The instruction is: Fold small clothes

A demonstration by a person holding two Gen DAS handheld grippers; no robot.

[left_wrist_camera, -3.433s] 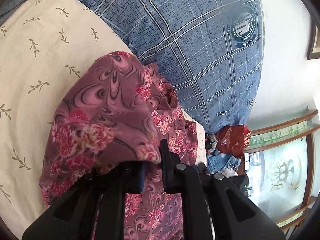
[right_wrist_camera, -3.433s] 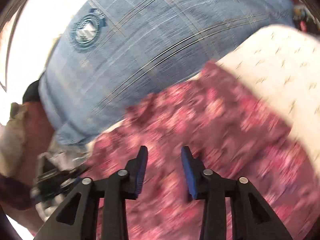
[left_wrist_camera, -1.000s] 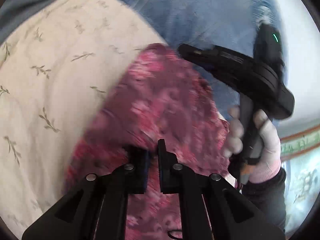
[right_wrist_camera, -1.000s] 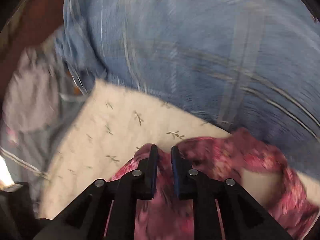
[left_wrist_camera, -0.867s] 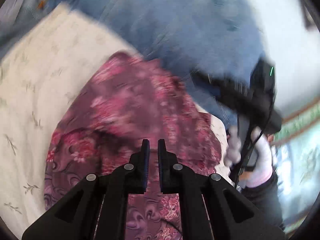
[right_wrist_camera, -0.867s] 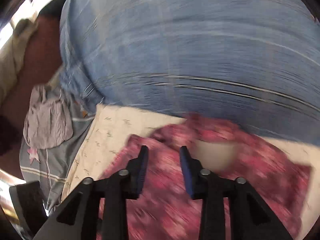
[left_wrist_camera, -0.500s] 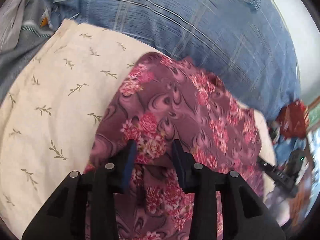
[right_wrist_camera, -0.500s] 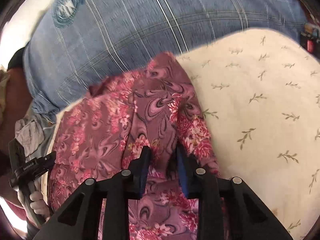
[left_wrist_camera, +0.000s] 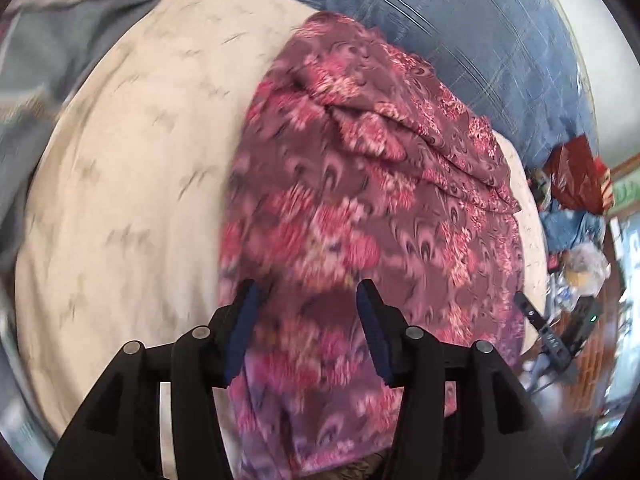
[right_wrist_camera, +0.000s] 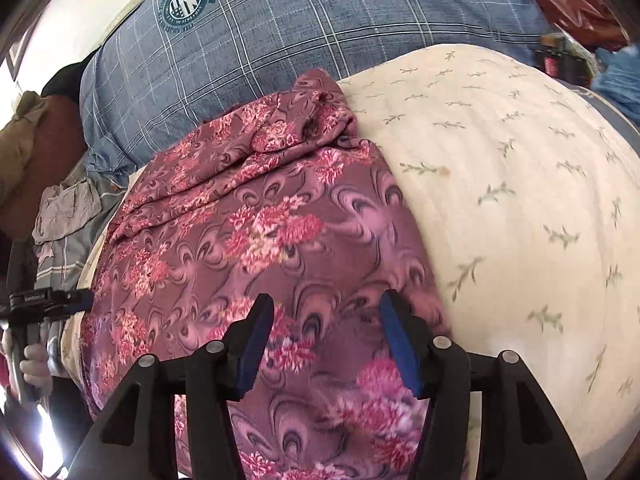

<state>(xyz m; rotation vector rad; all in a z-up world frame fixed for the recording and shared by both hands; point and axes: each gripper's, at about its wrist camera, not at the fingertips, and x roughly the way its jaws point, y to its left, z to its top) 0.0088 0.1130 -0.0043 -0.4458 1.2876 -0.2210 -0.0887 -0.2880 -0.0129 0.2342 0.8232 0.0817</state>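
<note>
risk: folded floral garment (right_wrist_camera: pixel 256 240) may be dragged open if snagged | cause: bunched upper-centre layers | left gripper (left_wrist_camera: pixel 306 320) and right gripper (right_wrist_camera: pixel 326 340): fingers just spread, nothing pinched

A bed covered in blue plaid bedding (right_wrist_camera: pixel 280 32) carries a cream pillow (right_wrist_camera: pixel 520 168) printed with small green sprigs. Across the pillow's left half in the right wrist view lies a maroon floral garment (right_wrist_camera: pixel 248 240), rumpled at its upper end near the plaid.
</note>
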